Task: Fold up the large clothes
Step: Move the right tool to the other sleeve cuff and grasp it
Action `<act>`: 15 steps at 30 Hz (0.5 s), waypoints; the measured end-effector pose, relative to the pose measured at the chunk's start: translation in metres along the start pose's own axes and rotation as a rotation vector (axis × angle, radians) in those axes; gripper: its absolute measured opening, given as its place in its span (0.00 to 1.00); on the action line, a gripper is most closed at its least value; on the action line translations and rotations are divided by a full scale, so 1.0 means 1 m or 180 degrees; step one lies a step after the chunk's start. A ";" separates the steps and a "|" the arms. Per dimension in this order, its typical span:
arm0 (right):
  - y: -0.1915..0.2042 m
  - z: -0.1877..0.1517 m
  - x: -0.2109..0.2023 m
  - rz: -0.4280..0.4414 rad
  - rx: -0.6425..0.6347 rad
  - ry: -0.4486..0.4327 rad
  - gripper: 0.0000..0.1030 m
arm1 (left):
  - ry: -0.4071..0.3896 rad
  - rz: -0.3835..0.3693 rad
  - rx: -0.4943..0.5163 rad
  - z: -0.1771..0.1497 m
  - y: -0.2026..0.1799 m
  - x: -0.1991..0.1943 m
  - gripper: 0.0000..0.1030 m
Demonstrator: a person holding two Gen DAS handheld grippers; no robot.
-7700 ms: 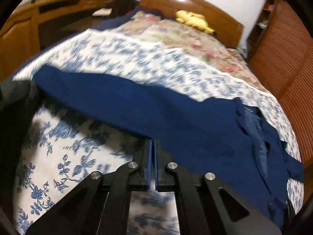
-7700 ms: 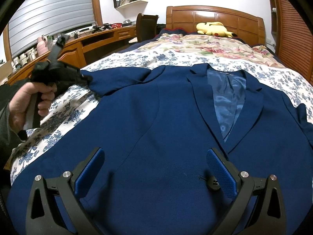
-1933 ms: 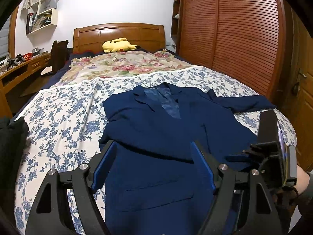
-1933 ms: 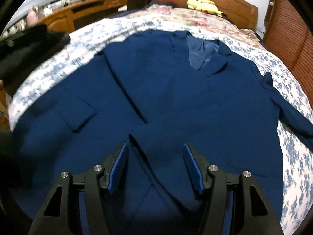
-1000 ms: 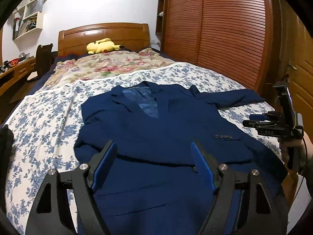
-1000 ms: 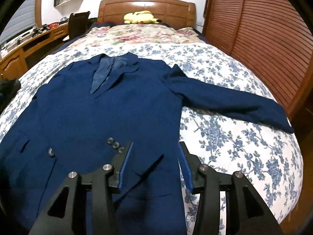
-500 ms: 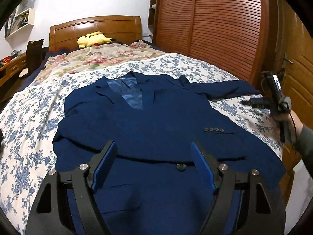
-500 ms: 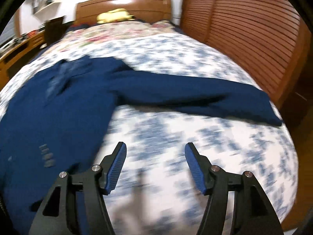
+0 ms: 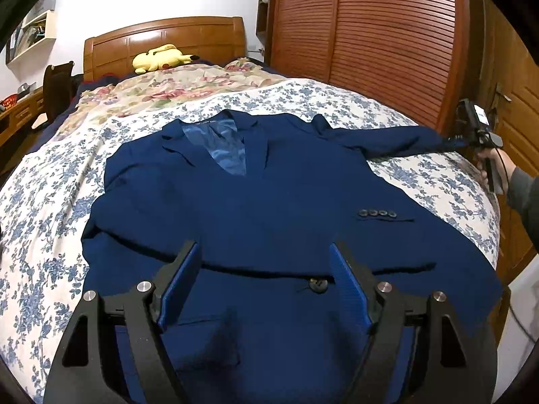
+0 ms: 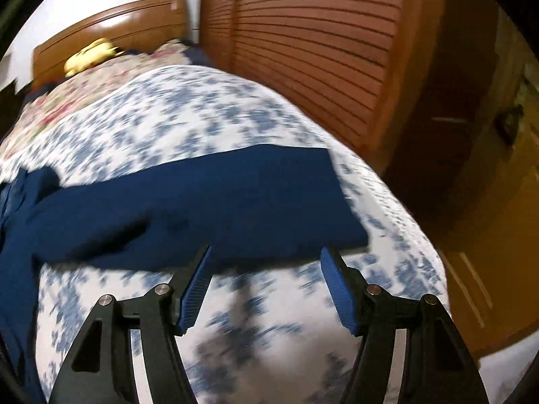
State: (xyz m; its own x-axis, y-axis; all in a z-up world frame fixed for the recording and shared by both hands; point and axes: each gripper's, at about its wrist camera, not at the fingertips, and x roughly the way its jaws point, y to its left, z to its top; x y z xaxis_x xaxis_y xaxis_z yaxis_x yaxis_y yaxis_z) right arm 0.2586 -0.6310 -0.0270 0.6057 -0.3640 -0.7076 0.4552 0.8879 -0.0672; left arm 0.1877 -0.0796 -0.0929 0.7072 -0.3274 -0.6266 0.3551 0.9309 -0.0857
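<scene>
A navy blue suit jacket (image 9: 269,208) lies front up on the bed, collar toward the headboard. One sleeve is folded across its front, cuff buttons (image 9: 376,213) showing. The other sleeve (image 10: 215,198) stretches out toward the bed's right edge. My left gripper (image 9: 264,266) is open and empty, hovering over the jacket's lower front near a button (image 9: 317,285). My right gripper (image 10: 266,266) is open and empty, just in front of the outstretched sleeve near its cuff; it also shows in the left wrist view (image 9: 478,134) at the sleeve end.
The bed has a blue floral cover (image 9: 50,208) and a flowered quilt (image 9: 175,87). A yellow plush toy (image 9: 158,57) lies by the wooden headboard (image 9: 161,37). A slatted wooden wardrobe (image 9: 363,40) stands along the right side. A desk and chair (image 9: 57,84) are at left.
My right gripper has swung right and closed in on the outstretched sleeve's cuff end, its view blurred by motion. My left gripper has shifted slightly and stays open over the jacket front.
</scene>
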 end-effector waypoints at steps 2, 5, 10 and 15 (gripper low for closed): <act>-0.012 0.007 0.007 -0.0022 0.0139 0.0026 0.66 | 0.0017 -0.0005 0.0011 0.000 -0.001 0.003 0.76; -0.027 0.014 0.018 -0.0044 0.0340 0.0066 0.66 | 0.0042 -0.0018 0.0033 0.000 -0.004 0.007 0.76; -0.043 0.020 0.034 -0.0174 0.0498 0.0242 0.67 | 0.0089 -0.0036 0.0057 0.000 -0.006 0.012 0.76; -0.042 0.022 0.051 -0.0087 0.0533 0.0412 0.67 | 0.0094 -0.0039 0.0059 0.000 -0.007 0.012 0.76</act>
State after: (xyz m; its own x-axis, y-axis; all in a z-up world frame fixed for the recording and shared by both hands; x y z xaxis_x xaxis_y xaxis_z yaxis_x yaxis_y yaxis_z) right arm 0.2850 -0.6927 -0.0454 0.5076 -0.3385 -0.7923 0.5789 0.8151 0.0226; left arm 0.1938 -0.0898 -0.1002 0.6845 -0.3336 -0.6482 0.3751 0.9236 -0.0793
